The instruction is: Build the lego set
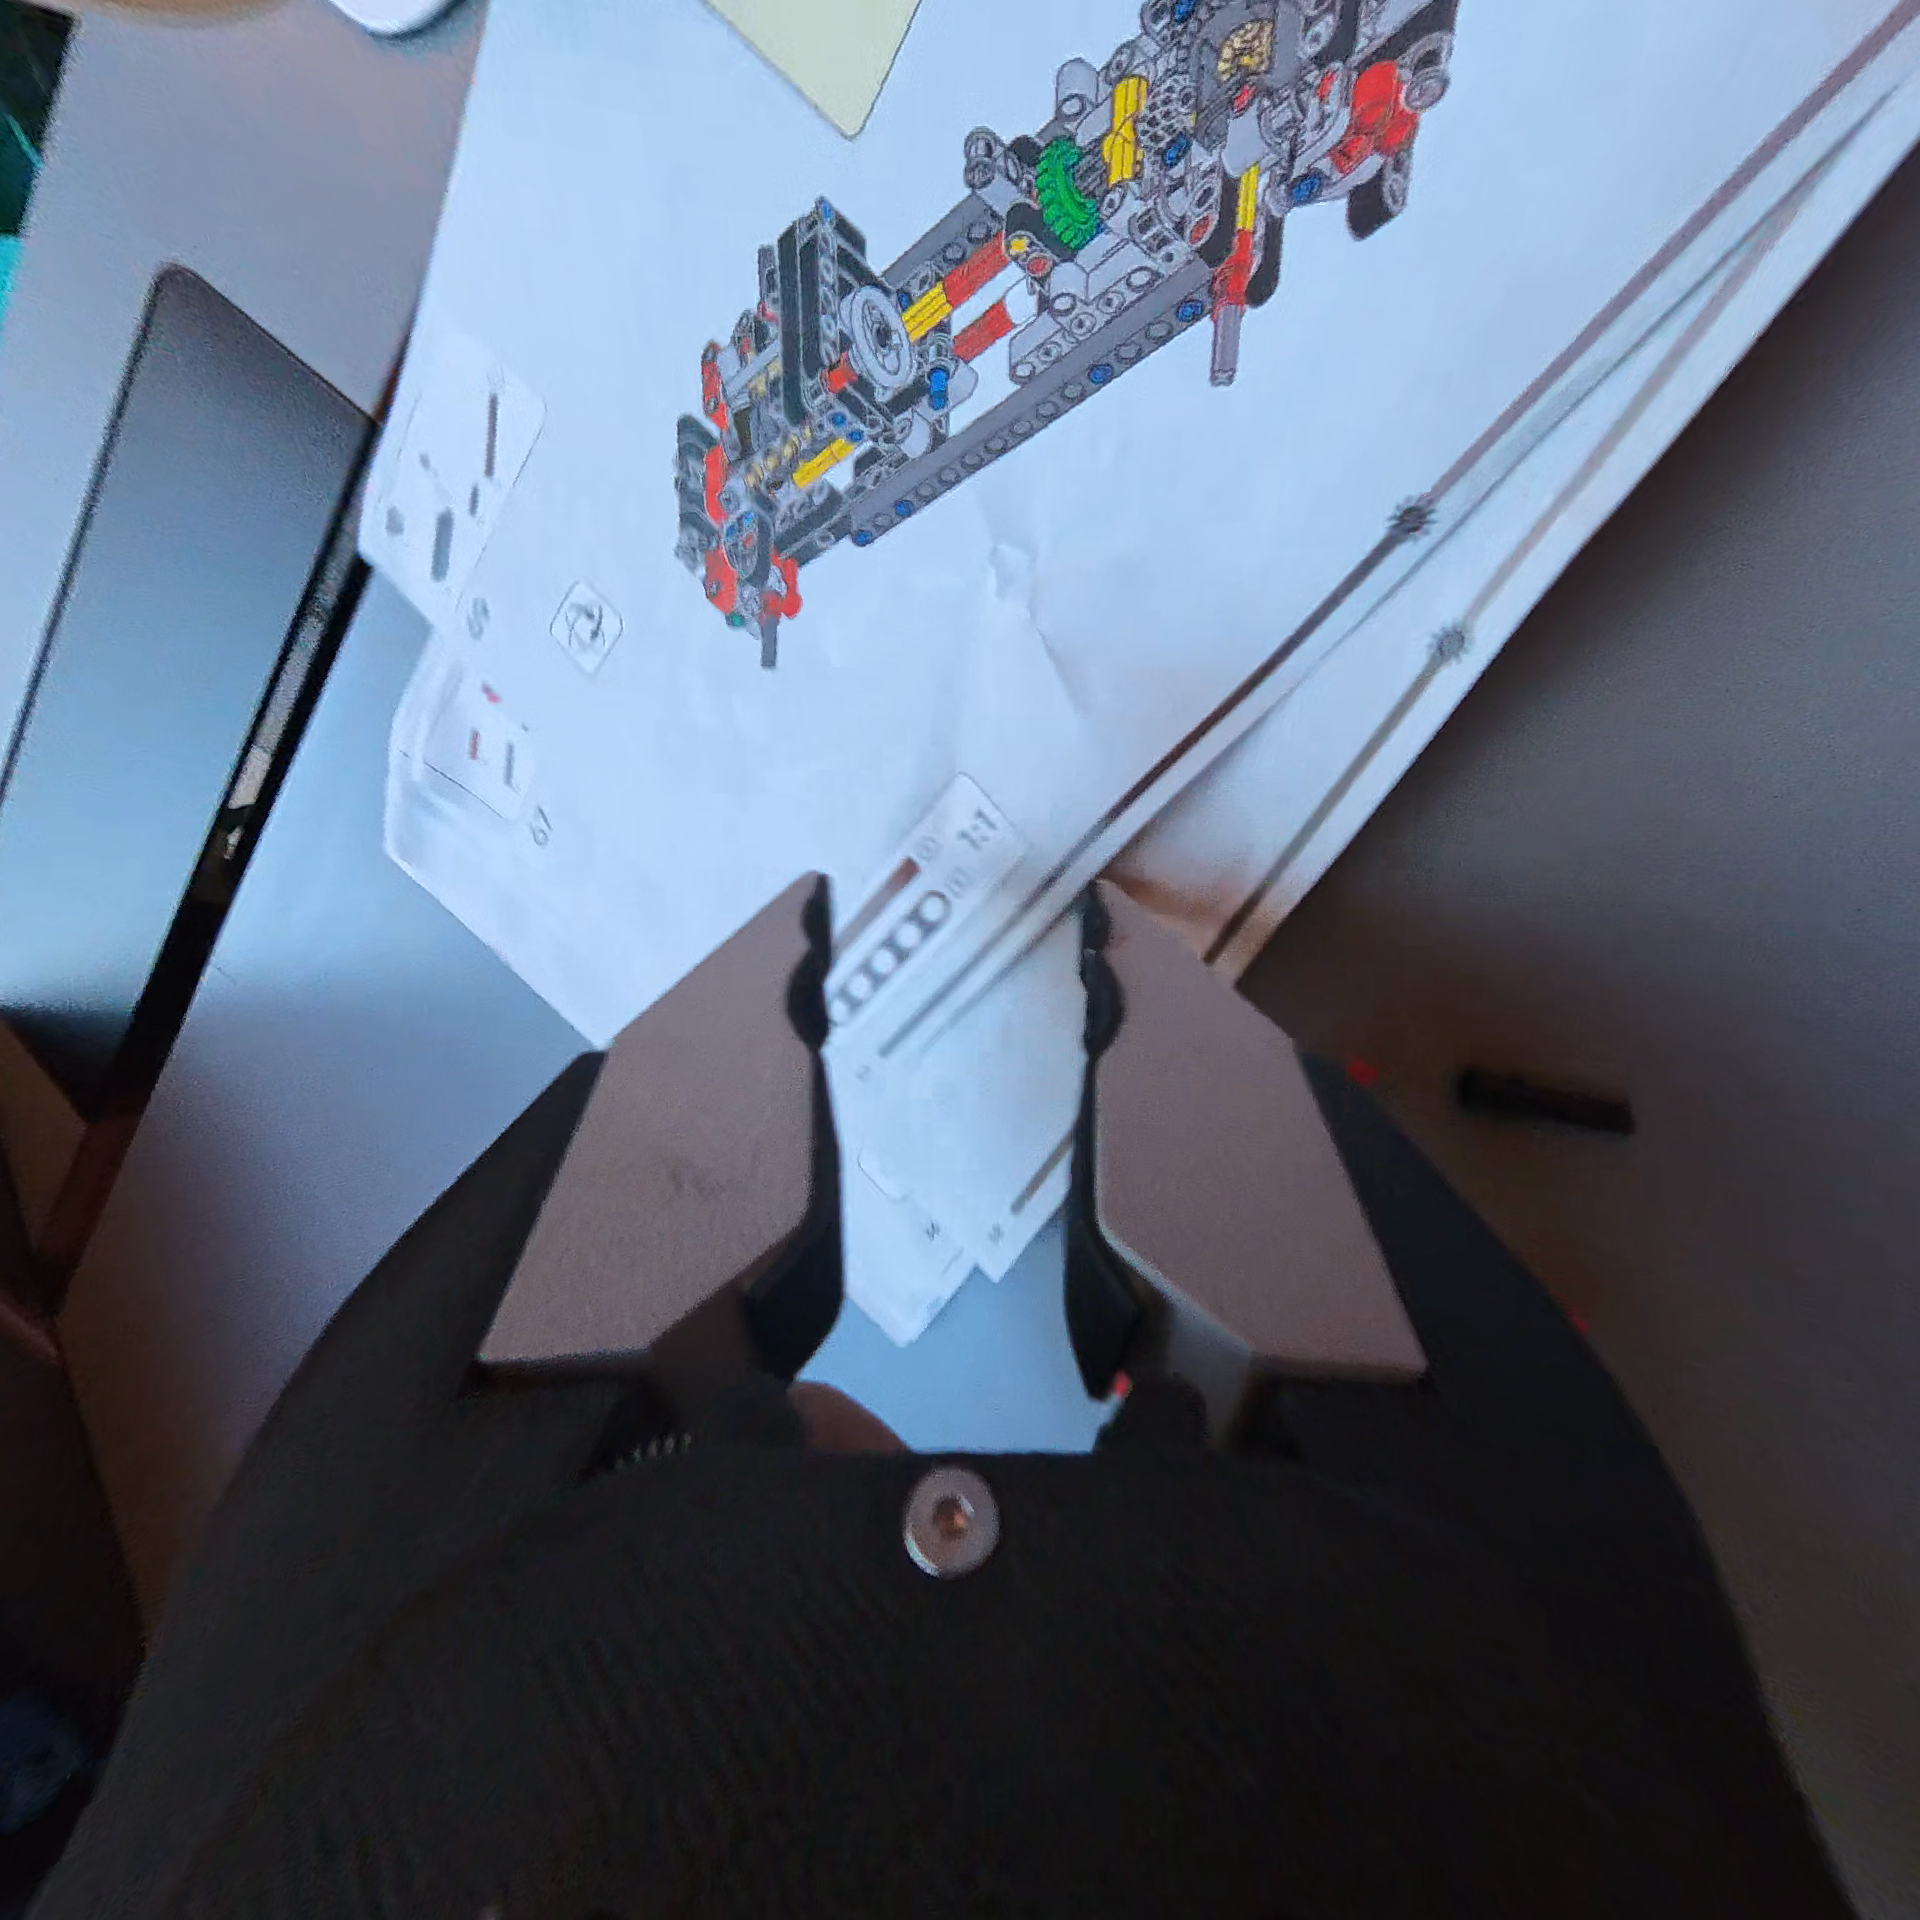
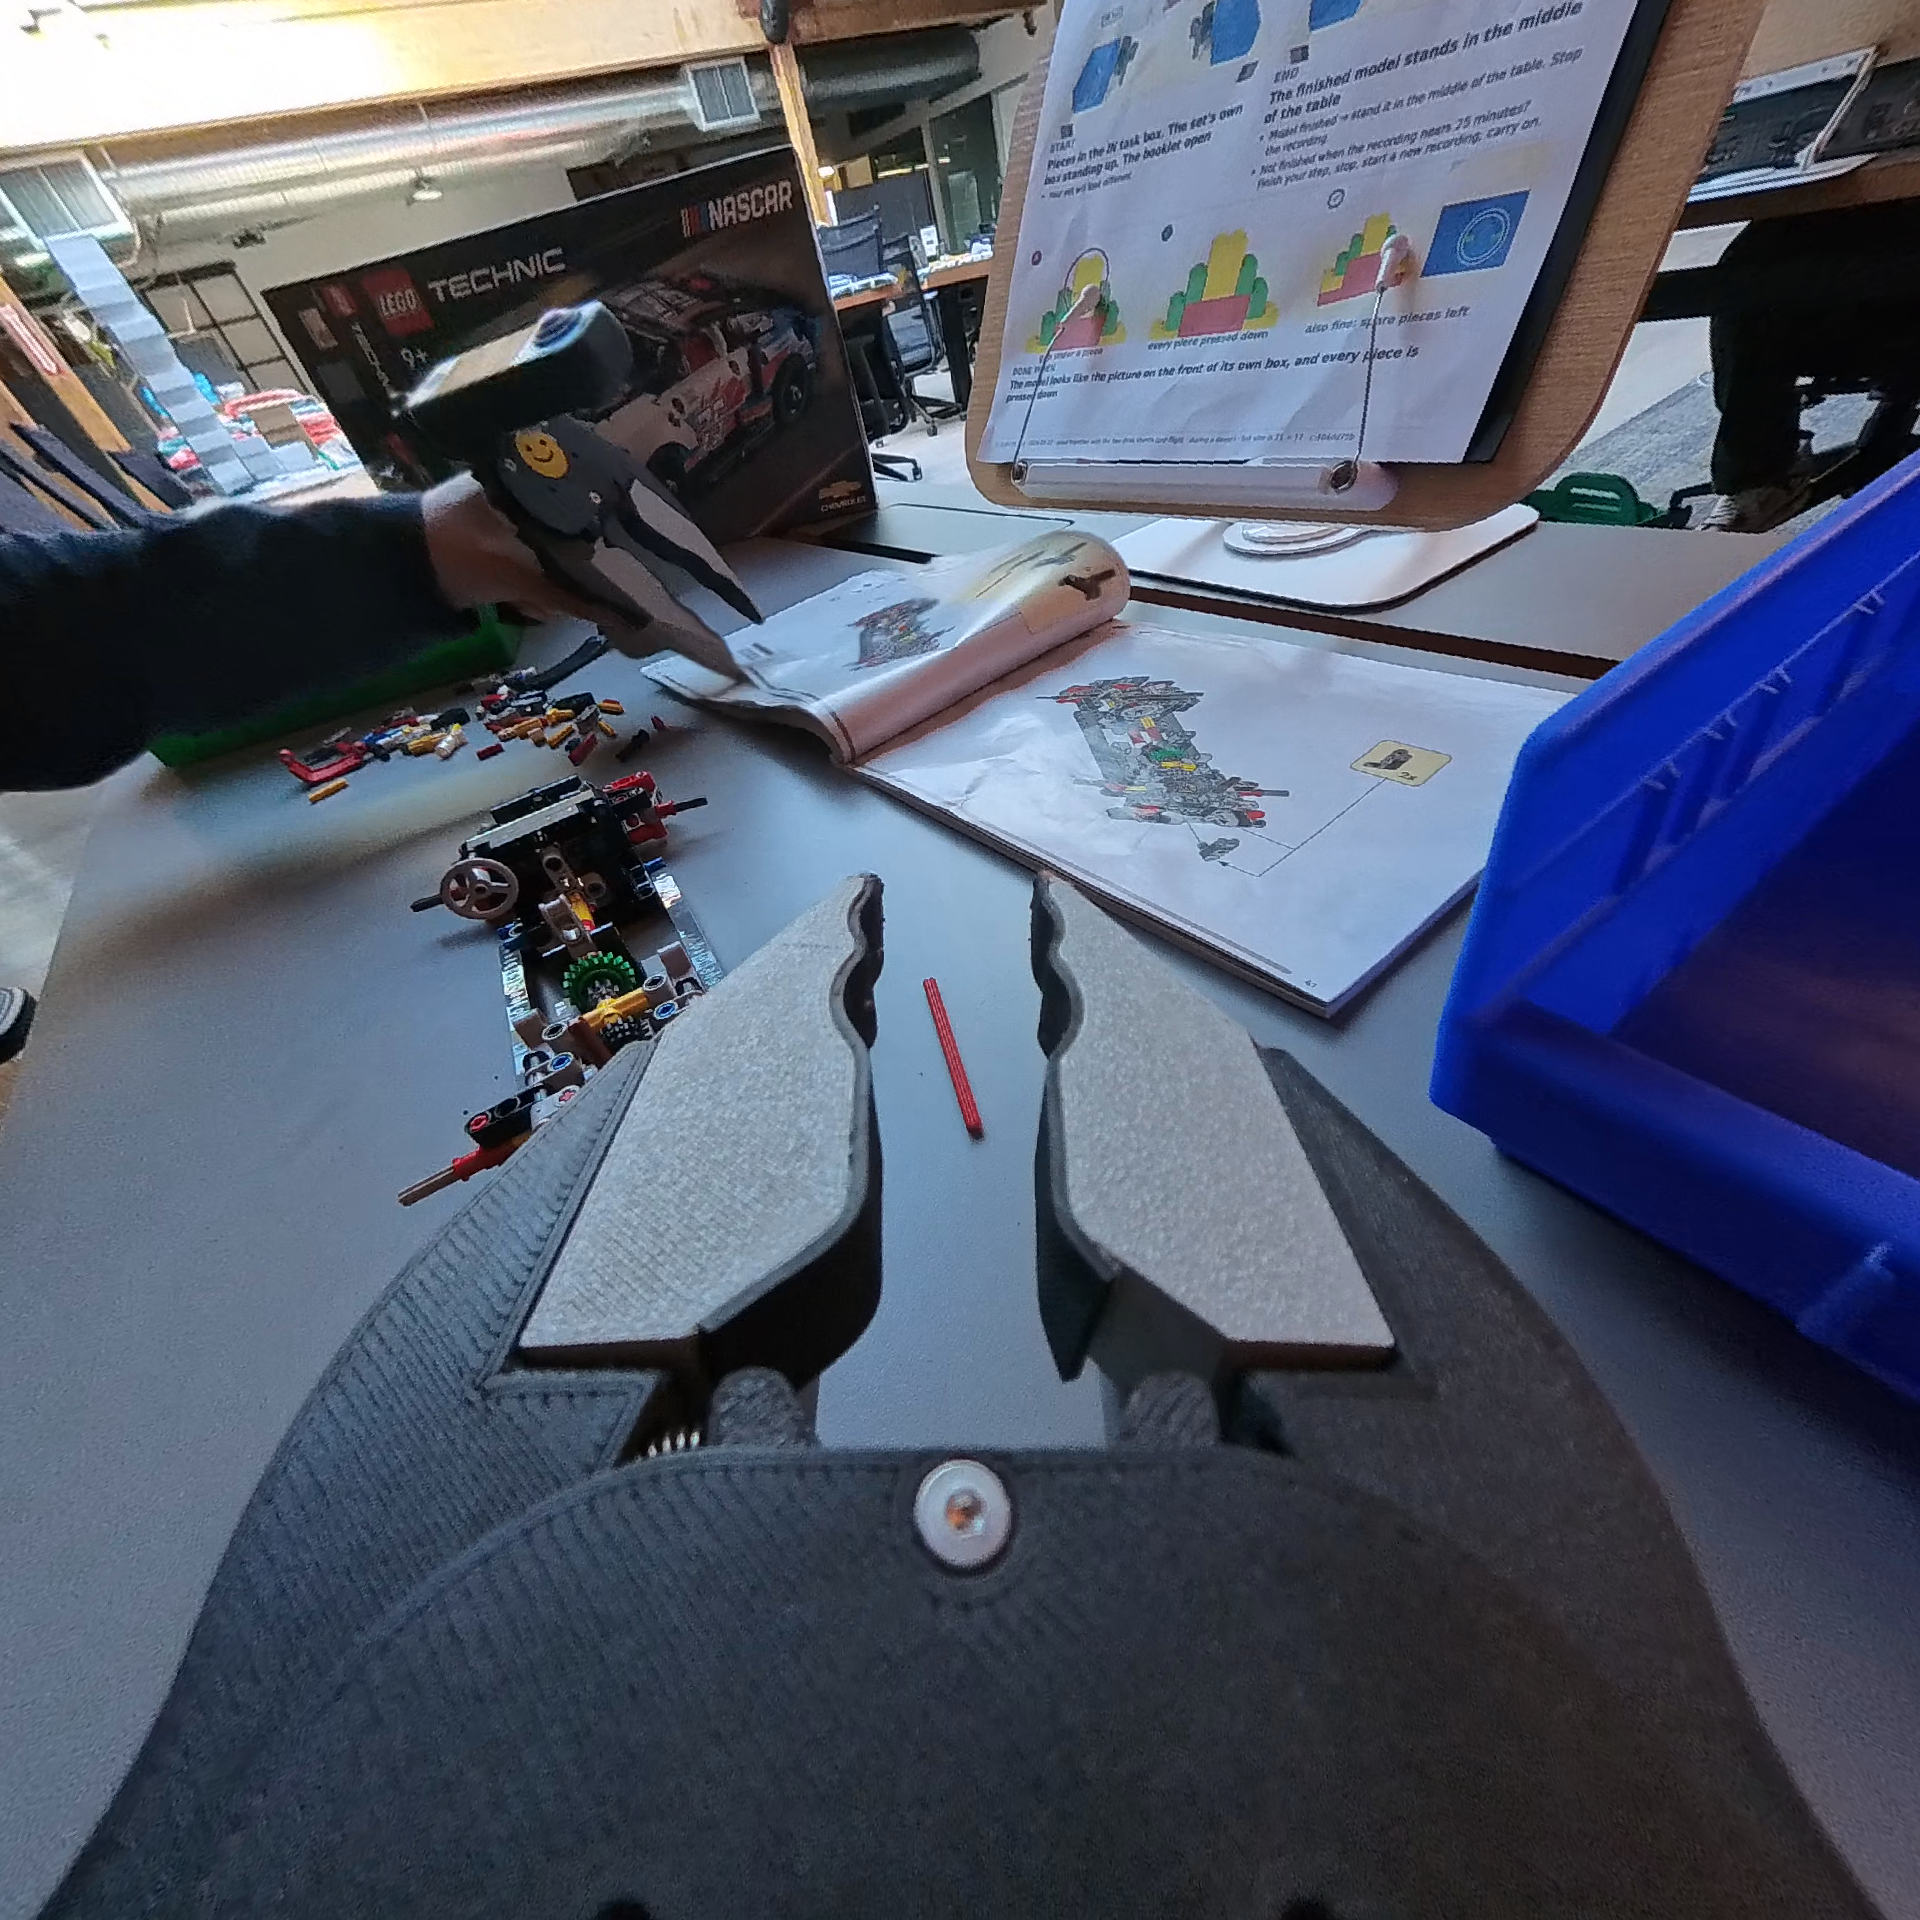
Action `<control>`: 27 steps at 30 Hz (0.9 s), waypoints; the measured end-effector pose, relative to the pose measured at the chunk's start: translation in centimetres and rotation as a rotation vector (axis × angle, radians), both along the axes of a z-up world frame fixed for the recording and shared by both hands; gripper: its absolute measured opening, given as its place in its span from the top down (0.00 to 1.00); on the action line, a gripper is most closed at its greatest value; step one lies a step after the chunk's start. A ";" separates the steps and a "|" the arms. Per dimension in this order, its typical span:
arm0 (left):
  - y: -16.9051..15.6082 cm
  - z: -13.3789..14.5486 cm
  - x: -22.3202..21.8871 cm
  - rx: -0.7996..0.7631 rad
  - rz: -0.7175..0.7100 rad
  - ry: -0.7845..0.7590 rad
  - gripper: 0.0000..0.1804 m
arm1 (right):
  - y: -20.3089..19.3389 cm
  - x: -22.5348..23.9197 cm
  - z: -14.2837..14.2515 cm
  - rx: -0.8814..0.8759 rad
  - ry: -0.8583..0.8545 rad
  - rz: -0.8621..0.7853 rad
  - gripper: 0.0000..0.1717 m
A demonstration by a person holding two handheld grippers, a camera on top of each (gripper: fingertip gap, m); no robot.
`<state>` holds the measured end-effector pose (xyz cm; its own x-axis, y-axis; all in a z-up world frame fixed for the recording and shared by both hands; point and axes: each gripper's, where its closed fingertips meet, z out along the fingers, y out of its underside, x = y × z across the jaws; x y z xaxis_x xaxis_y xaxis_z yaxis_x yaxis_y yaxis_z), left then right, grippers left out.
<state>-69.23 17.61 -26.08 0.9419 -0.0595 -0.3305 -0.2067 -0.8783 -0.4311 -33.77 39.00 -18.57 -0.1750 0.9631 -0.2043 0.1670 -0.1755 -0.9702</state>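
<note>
My left gripper (image 1: 956,904) is open over the lower corner of an open instruction booklet (image 1: 1039,665), with printed page showing between its fingers. In the right wrist view the left gripper (image 2: 743,644) has its jaws apart at the booklet's (image 2: 1351,894) left page edge, the lower fingertip touching the pages; one page curls up in the middle. My right gripper (image 2: 956,894) is open above the grey table (image 2: 208,1351). A thin red axle (image 2: 953,1055) lies flat on the table between its fingers, not gripped. A partly built brick chassis (image 2: 566,883) lies to the left.
Loose small pieces (image 2: 499,727) lie by a green tray (image 2: 312,696). The set's box (image 2: 582,312) stands at the back. A wooden stand with a printed sheet (image 2: 1299,260) is behind the booklet. A blue bin (image 2: 1714,935) is at the right. A dark flat panel (image 1: 187,623) lies left of the booklet.
</note>
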 end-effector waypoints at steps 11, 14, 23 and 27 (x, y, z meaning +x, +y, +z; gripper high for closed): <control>7.6 0.0 0.4 0.068 0.013 0.104 1.00 | -0.2 -0.1 0.1 0.011 -0.002 0.012 0.85; 12.0 0.5 3.2 0.115 -0.014 0.062 1.00 | -0.2 -0.1 0.1 0.010 0.001 0.010 0.85; 21.1 0.0 17.1 0.138 -0.303 0.035 1.00 | 0.0 0.0 0.2 -0.003 0.008 0.009 0.85; 19.7 0.5 18.0 0.121 -0.297 0.002 1.00 | -0.1 0.1 0.3 -0.005 0.011 0.009 0.85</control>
